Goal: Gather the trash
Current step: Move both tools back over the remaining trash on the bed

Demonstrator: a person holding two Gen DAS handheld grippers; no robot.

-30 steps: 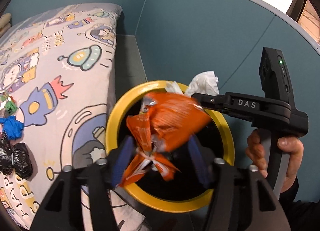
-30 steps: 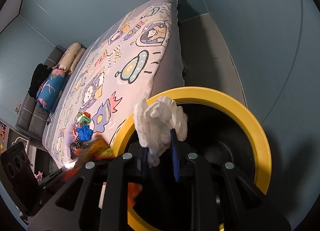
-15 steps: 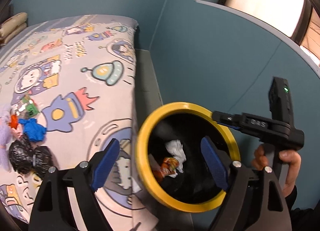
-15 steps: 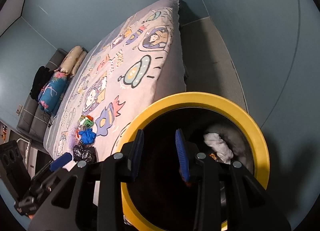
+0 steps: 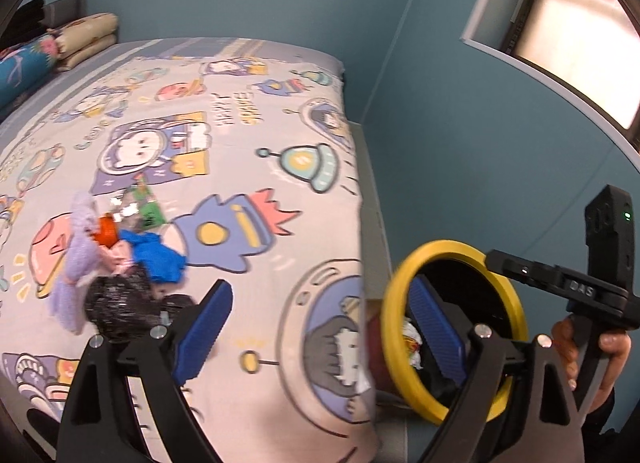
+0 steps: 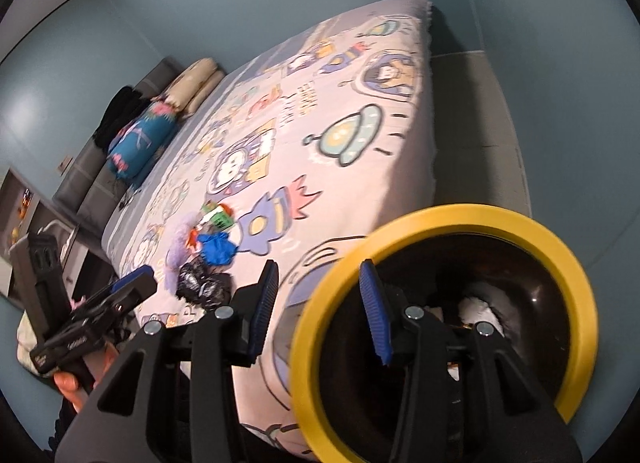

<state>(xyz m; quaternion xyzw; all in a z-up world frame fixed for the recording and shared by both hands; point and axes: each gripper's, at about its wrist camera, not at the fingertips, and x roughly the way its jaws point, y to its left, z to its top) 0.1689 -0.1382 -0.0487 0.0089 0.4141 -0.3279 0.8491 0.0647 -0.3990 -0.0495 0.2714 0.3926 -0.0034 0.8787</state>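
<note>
A yellow-rimmed black trash bin (image 5: 400,295) (image 6: 576,263) stands on the floor beside the bed; white tissue (image 6: 480,309) and an orange wrapper lie inside. My left gripper (image 5: 320,327) is open and empty, above the bed's edge. My right gripper (image 6: 318,303) is open and empty at the bin's left rim. A trash pile lies on the bedsheet: crumpled black bag (image 5: 116,303) (image 6: 202,283), blue scrap (image 5: 158,257) (image 6: 216,249), green wrapper (image 5: 144,209) (image 6: 218,219), purple fluffy piece (image 5: 80,247) (image 6: 178,247) and a small orange item (image 5: 106,233).
The bed with the cartoon space sheet (image 5: 224,111) (image 6: 320,123) fills the left. Pillows (image 5: 80,39) (image 6: 192,91) lie at its head. Blue walls close in on the right; a narrow grey floor strip (image 6: 472,111) runs between bed and wall. A window (image 5: 568,31) is at upper right.
Both grippers let go of their trash into the bin: the orange wrapper from the left, the white tissue from the right. Both then opened and swung left toward the bed.
</note>
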